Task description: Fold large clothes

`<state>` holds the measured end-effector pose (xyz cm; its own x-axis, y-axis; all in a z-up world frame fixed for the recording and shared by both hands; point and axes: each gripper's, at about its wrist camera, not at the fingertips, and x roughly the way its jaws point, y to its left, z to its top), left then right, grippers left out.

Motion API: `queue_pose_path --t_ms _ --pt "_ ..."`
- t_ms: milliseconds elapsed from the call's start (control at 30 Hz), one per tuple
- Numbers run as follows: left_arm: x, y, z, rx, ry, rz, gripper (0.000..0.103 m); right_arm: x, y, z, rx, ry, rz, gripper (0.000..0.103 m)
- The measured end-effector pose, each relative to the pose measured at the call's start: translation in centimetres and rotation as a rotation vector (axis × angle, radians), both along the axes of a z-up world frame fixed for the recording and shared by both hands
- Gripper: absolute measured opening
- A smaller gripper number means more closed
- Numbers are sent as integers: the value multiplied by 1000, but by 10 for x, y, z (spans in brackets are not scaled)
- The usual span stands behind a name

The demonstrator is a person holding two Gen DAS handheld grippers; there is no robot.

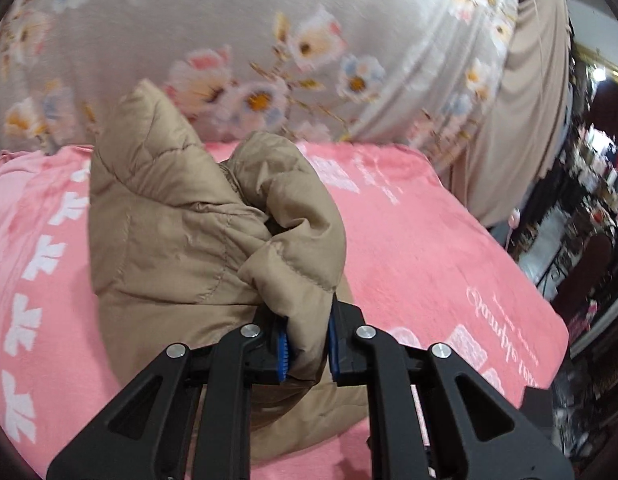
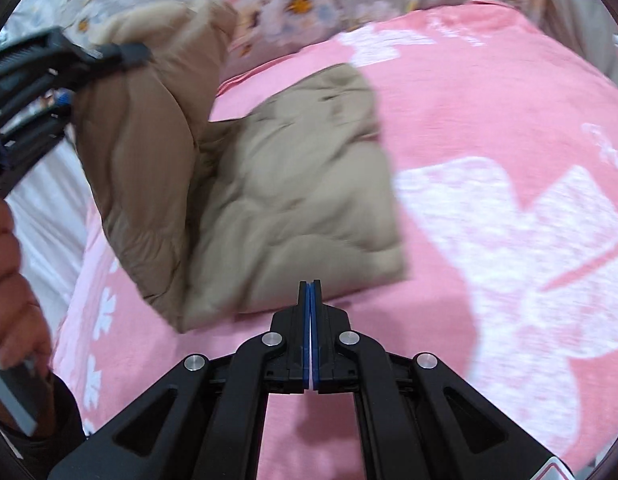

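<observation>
A tan quilted puffer jacket [image 1: 177,236] lies partly folded on a pink blanket [image 1: 421,248]. My left gripper [image 1: 307,350] is shut on a bunched edge of the jacket and lifts that part up. In the right wrist view the jacket [image 2: 293,200] lies flat in the middle, with its left part raised by the left gripper [image 2: 65,64] at the upper left. My right gripper [image 2: 311,320] is shut and empty, just in front of the jacket's near edge, above the pink blanket [image 2: 489,120].
A grey floral bedcover [image 1: 269,40] lies behind the blanket. A beige cloth [image 1: 529,112] hangs at the right, with cluttered shelves [image 1: 597,184] and the bed's right edge beyond. White sheet [image 2: 45,216] shows at the left of the bed.
</observation>
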<state>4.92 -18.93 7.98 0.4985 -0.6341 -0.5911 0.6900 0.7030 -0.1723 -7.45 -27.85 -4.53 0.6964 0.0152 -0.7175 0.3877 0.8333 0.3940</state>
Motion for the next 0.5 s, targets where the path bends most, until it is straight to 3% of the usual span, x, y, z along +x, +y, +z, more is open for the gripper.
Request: queue_pose_path --t_ms 167,300,500 --pt "-8 -51 -53 95 99 -73 13 -17 -26 2 -37 20 -66 2" --pt "-17 -74 -84 159 116 -87 13 -33 -43 -3 -37 23 -110 4" --pt "-24 -81 -117 183 180 -145 13 -41 -62 -8 -12 16 -145 4"
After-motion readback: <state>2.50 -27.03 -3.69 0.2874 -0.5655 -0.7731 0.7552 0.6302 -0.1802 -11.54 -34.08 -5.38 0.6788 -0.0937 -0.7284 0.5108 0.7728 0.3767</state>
